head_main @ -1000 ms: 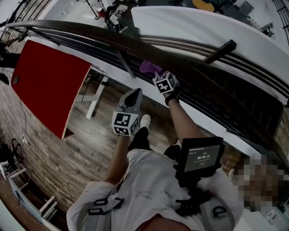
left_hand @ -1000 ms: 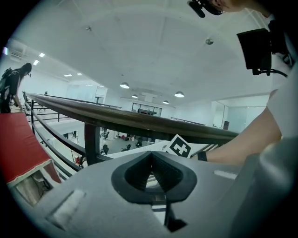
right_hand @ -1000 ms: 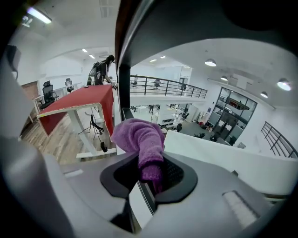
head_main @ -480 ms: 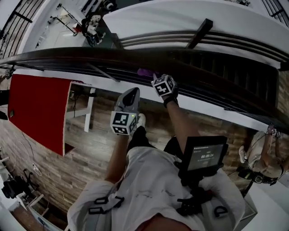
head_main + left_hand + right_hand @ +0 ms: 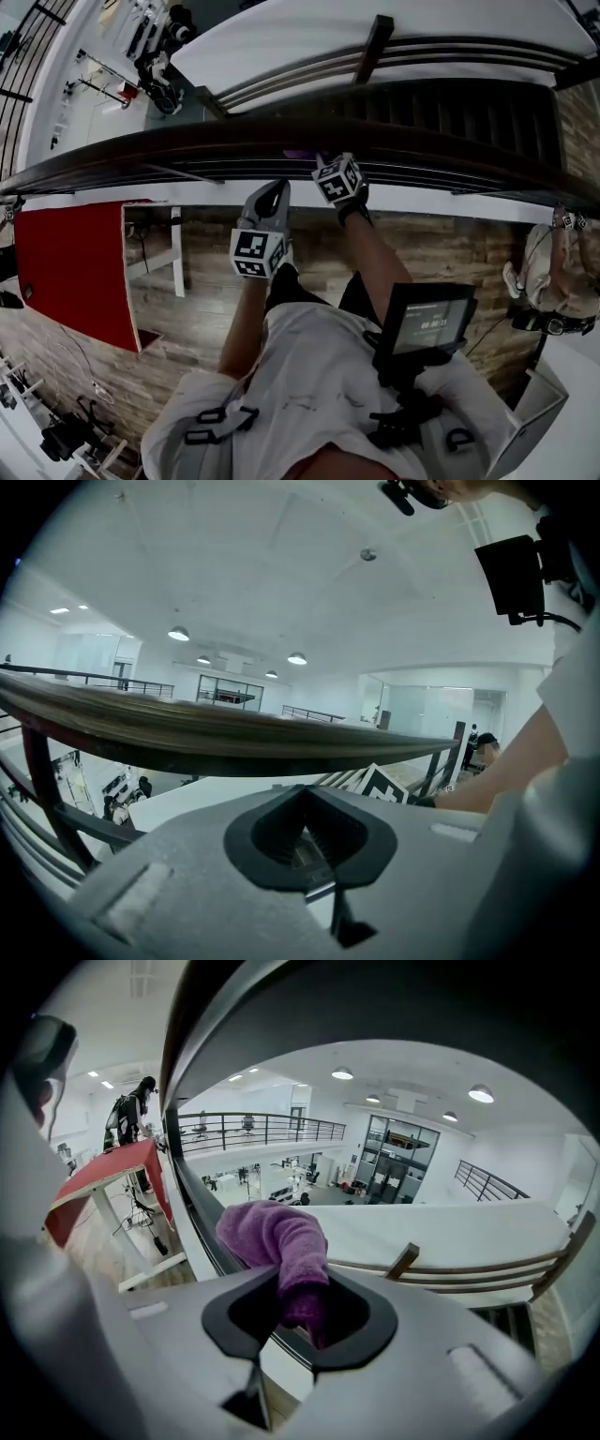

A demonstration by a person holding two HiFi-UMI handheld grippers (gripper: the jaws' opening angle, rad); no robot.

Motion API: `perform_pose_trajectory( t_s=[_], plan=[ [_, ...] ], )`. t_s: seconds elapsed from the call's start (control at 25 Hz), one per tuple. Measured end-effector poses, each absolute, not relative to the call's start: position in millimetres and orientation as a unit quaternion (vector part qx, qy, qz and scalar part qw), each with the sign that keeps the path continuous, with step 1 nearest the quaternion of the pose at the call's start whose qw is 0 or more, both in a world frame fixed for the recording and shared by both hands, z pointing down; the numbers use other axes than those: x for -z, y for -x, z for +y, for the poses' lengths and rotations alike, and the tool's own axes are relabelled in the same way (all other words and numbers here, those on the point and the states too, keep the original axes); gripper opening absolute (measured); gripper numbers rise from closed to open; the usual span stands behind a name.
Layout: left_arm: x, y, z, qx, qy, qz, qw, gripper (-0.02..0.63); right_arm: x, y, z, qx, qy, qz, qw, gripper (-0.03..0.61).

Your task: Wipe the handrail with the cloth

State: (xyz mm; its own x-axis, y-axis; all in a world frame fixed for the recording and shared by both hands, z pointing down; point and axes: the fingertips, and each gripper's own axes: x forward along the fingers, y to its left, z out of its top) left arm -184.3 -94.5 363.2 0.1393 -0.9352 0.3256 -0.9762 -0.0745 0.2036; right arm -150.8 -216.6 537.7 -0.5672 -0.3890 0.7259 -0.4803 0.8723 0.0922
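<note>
Room: an upper gallery in a white hall, with wood floor under me and a red desk (image 5: 70, 262) off to my left.
Cloth: the purple cloth (image 5: 277, 1237) is bunched against my side of the dark handrail (image 5: 187, 155).
Change: a second ago the head view showed a clear tuft of cloth; now only a sliver (image 5: 300, 153) peeks out at the rail's edge.
Meaning: I judge the wipe is under way, with much rail left.
Right gripper (image 5: 323, 161): fingers clamped on the cloth.
Left gripper (image 5: 272, 190): fingers closed together on nothing, below the rail and not touching it.
Views: my right gripper view shows the grip; the head view hides it but shows the rail's long sweep.
</note>
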Motion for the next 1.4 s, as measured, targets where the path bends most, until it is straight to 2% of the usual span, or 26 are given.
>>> perform_pose_trajectory(
  t_s=[0.44, 1.04, 1.4],
  plan=[
    [-361, 83, -157, -0.063, -0.807, -0.558, 0.183, 0.002, -537, 46, -257, -0.074, -0.318, -0.861, 0.391, 0.087],
    [-367, -73, -218, -0.093, -0.875, -0.442, 0.177, 0.002, -531, -171, -354, -0.123, -0.435, -0.809, 0.376, 0.087],
    [-387, -186, -237, -0.102, -0.899, -0.385, 0.182, 0.002, -531, -275, -395, -0.115, -0.476, -0.793, 0.363, 0.087]
  ],
)
